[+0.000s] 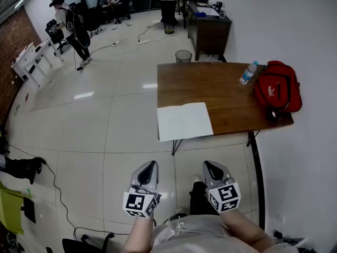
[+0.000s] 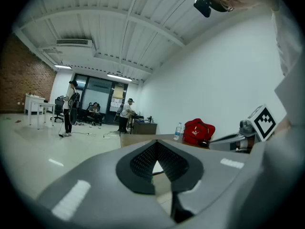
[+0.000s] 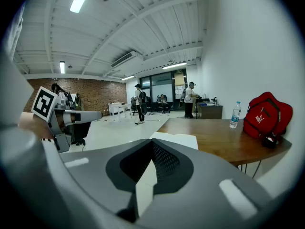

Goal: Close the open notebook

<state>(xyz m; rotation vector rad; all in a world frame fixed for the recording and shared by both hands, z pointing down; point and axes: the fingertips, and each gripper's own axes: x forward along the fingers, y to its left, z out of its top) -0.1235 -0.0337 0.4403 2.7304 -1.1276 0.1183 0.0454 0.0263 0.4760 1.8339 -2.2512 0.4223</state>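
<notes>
The open notebook (image 1: 184,121) lies flat with its white pages up on the near left corner of the wooden table (image 1: 221,91). In the right gripper view the notebook (image 3: 177,139) shows just beyond the jaw tips, well ahead of them. Both grippers hang low in front of the person, well short of the table. My left gripper (image 1: 151,164) is shut, its tips meeting (image 2: 155,142), with nothing held. My right gripper (image 1: 207,164) looks the same, tips together (image 3: 151,142) and empty.
A red bag (image 1: 277,92) and a water bottle (image 1: 248,73) stand at the table's right end, near the white wall. A wire bin (image 1: 183,56) and a dark cabinet (image 1: 209,31) sit behind the table. People stand far off on the tiled floor; cables run along it.
</notes>
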